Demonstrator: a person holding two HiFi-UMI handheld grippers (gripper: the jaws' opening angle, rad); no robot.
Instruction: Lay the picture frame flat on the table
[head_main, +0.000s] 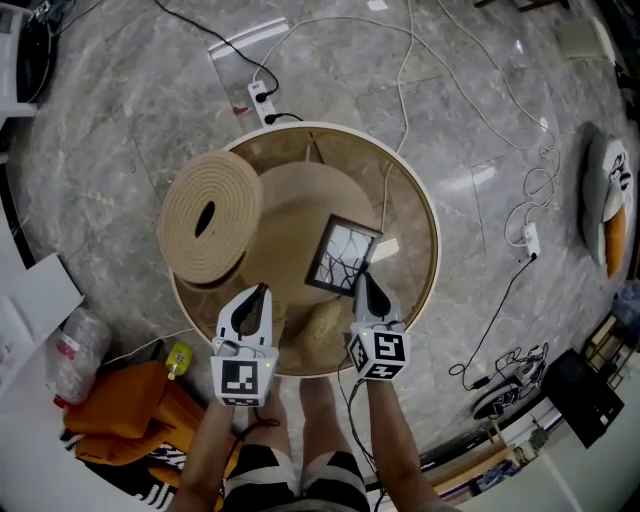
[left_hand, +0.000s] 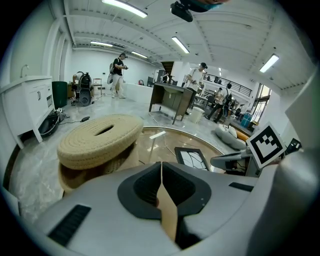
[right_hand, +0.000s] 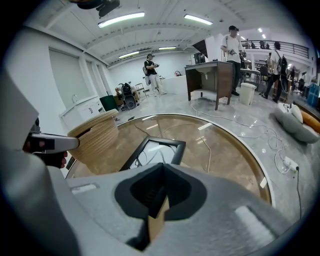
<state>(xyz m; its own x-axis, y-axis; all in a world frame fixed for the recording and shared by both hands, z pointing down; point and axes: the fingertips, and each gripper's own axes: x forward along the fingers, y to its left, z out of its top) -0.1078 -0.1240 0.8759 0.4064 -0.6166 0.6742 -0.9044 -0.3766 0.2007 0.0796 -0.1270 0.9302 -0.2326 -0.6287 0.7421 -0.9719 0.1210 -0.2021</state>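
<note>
Picture frame: black rectangular picture frame lies flat on the round glass desk.
Left gripper: jaws closed, nothing between them.
Right gripper: jaws closed, empty, near the frame.

On the round table we count one picture frame. At the table's left edge we count one woven ring. At its near edge there are two grippers, the left gripper and the right gripper. Beyond the table lies one power strip.
</note>
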